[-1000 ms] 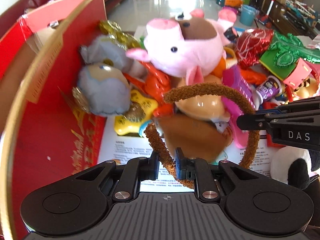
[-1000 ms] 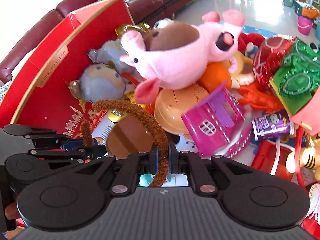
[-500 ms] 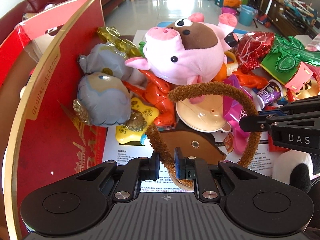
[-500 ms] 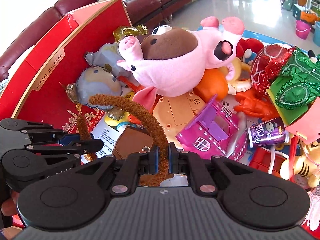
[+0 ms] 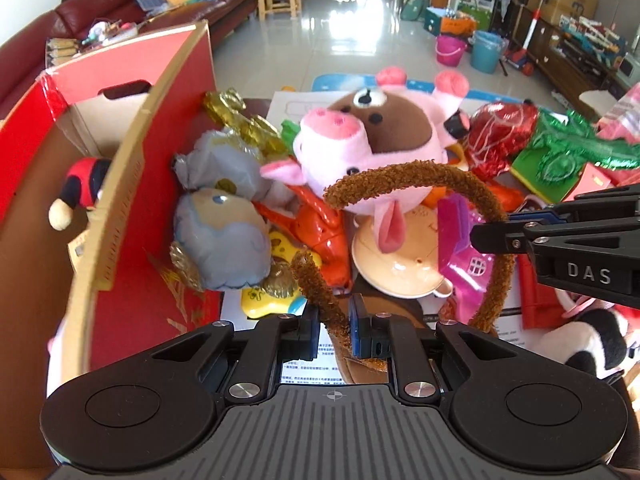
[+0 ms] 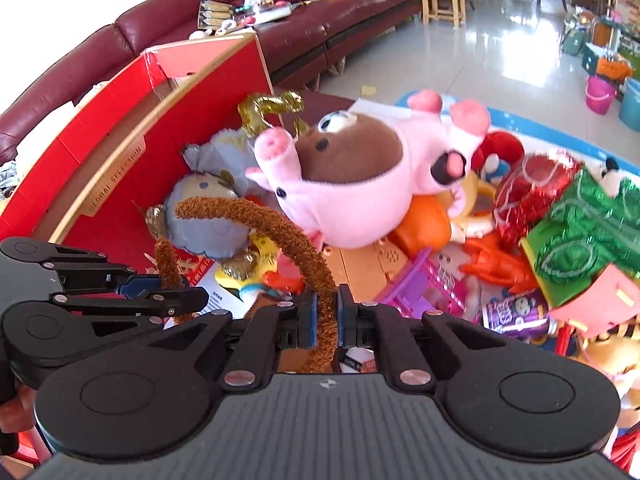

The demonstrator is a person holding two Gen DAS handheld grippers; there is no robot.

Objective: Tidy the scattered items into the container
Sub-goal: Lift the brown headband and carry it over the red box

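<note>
A brown fuzzy looped handle (image 5: 420, 176) of a brown bag arches between both grippers, raised above the toy pile. My left gripper (image 5: 334, 326) is shut on one end of the handle. My right gripper (image 6: 325, 320) is shut on the other end (image 6: 280, 232); it also shows in the left wrist view (image 5: 560, 236). The brown bag body (image 5: 360, 364) hangs mostly hidden below the fingers. The red cardboard box (image 5: 132, 200) stands open at the left, its wall (image 6: 100, 168) also in the right wrist view, with a plush toy (image 5: 80, 188) inside.
A pink and brown pig plush (image 5: 372, 148) tops a pile with grey foil balloons (image 5: 220, 220), an orange toy (image 5: 320, 232), a beige lid (image 5: 396, 264), a pink toy house (image 6: 416, 284), red and green foil (image 6: 576, 224) and a purple can (image 6: 516, 312). A maroon sofa (image 6: 280, 28) lies behind.
Both grippers have lifted the handle and bag upward, away from the pile. The box's open top and the room behind have come into view.
</note>
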